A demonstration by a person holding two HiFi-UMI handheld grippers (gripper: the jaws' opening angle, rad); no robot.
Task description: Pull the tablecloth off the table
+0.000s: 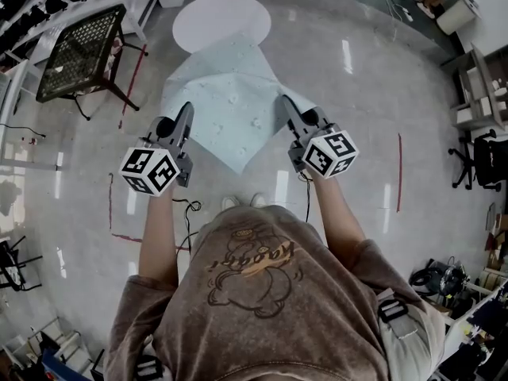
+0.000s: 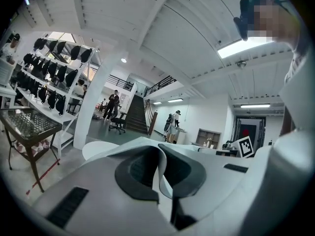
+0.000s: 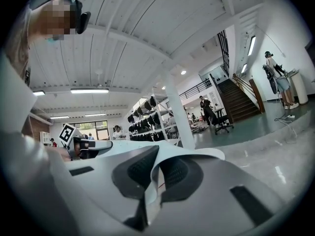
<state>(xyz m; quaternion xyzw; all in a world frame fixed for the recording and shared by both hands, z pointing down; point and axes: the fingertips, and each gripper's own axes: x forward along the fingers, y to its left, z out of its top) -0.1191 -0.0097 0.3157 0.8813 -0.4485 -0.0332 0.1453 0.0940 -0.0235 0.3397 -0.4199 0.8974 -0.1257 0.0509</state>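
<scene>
Pinching the tablecloth (image 1: 230, 109) tight in left gripper (image 1: 187, 109) and right gripper (image 1: 283, 101), I judged it mid-pull; its far end needed drawing clear of the table (image 1: 222, 14).

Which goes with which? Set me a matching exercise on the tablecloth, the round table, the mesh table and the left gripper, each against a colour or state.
Column one:
1. tablecloth
2. round table
3. mesh table
4. left gripper

Column two:
A. dark, standing off at the head view's left
B. fingers shut on a cloth edge
C. pale blue, drawn out past the table's edge
D. white, top mostly bare

Pairs: 1-C, 2-D, 3-A, 4-B.
</scene>
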